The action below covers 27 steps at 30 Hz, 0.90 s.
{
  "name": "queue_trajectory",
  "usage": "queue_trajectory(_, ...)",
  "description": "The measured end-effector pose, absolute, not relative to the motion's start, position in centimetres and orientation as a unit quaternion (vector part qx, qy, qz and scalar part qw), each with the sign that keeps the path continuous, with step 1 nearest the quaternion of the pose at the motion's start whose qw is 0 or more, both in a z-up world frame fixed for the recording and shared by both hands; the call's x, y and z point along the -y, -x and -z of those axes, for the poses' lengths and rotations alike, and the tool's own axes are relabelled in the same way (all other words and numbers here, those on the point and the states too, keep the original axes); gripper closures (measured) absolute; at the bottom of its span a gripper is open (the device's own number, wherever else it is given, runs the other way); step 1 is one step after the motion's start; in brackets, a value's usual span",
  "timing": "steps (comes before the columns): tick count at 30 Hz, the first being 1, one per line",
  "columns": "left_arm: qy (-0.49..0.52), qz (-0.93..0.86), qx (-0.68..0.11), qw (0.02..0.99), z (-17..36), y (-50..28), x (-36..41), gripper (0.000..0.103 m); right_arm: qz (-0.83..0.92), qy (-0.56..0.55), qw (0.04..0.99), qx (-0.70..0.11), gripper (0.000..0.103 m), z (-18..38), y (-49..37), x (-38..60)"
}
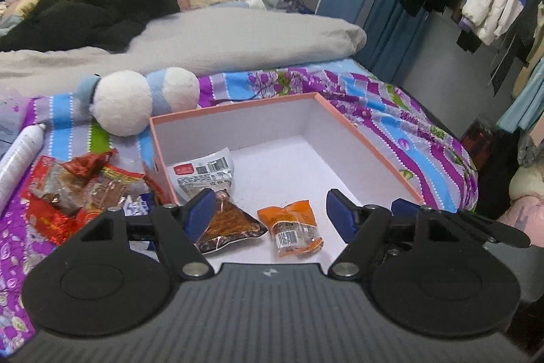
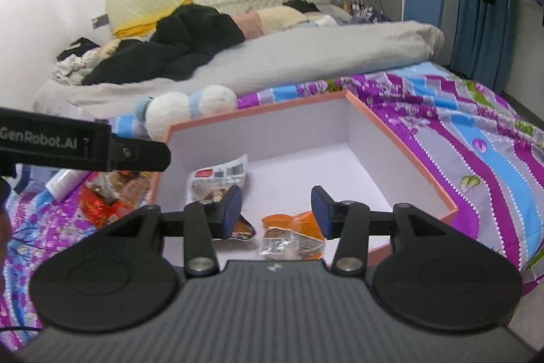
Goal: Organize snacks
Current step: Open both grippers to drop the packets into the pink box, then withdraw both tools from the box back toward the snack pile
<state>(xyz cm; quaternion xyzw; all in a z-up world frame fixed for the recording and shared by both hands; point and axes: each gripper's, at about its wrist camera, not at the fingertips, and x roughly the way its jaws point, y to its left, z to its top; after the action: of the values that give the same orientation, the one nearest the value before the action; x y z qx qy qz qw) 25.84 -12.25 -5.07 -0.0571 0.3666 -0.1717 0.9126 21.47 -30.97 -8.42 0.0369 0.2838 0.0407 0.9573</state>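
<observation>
Left wrist: brown packet point(image 1: 228, 225) lengthwise toward camera.

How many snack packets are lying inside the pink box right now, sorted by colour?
In the pink box:
White packet with barcode: 1
Brown packet: 1
Orange packet: 1
Total: 3

More red-wrapped snacks lie outside on the bedspread; that pile is too jumbled to count.

Patterned bed point(image 1: 391, 125), pink box point(image 1: 353, 128), snack pile point(image 1: 78, 189), plush toy point(image 1: 125, 101)
</observation>
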Motion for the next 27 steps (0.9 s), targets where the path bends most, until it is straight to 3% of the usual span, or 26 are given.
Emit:
queue_trajectory(13,0.071,0.15,-0.334,0.928,2.3,-16.4,7.1,0.027,-0.066,-0.037,0.966,-0.247,0.055,6.0,-14.0,28.0)
queue_trajectory(27,0.093,0.121,-0.328,0.932,2.7,-8.5,1.7,0.025,-0.097,-0.035,0.967,-0.232,0.055,5.8,-7.5,24.3)
